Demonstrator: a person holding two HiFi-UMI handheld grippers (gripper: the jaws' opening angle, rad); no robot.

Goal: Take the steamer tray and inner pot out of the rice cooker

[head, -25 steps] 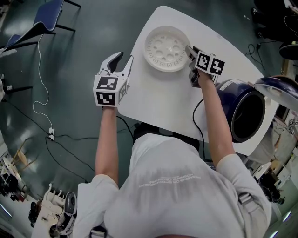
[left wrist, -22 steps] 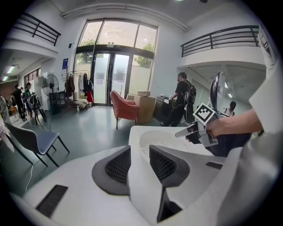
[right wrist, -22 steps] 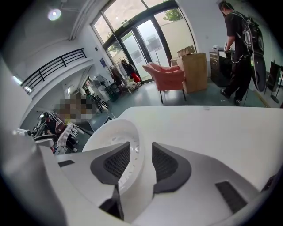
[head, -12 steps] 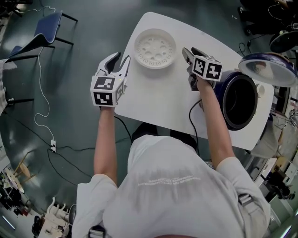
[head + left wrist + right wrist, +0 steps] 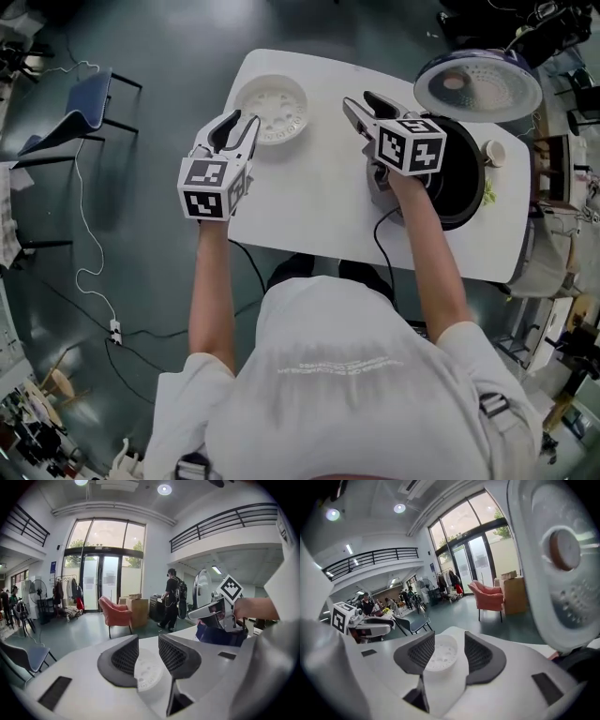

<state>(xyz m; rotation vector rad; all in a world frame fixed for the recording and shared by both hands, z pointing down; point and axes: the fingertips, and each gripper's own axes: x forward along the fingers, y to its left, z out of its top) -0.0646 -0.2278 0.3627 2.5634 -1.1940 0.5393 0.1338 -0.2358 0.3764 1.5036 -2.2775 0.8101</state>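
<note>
The white perforated steamer tray [image 5: 270,108] rests on the white table [image 5: 309,206] at its far left. The dark blue rice cooker [image 5: 459,178] stands at the right with its lid [image 5: 478,86] up; its inside looks dark and I cannot make out the inner pot. My left gripper [image 5: 240,124] hovers open just left of the tray. My right gripper [image 5: 360,101] hangs between tray and cooker; its jaws have just been opening and nothing is between them. Both gripper views show the tray [image 5: 149,670] [image 5: 440,656] lying beyond the open jaws.
A small cup [image 5: 494,152] stands on the table beside the cooker. The cooker's cord [image 5: 380,239] runs off the near edge. A blue chair [image 5: 89,98] and a white cable [image 5: 89,253] are on the floor at the left. A person [image 5: 172,599] stands in the hall.
The right gripper has left the tray's rim, lifted and moved right toward the cooker, its jaws wider. The left gripper has risen too. The tray stays on the table.
</note>
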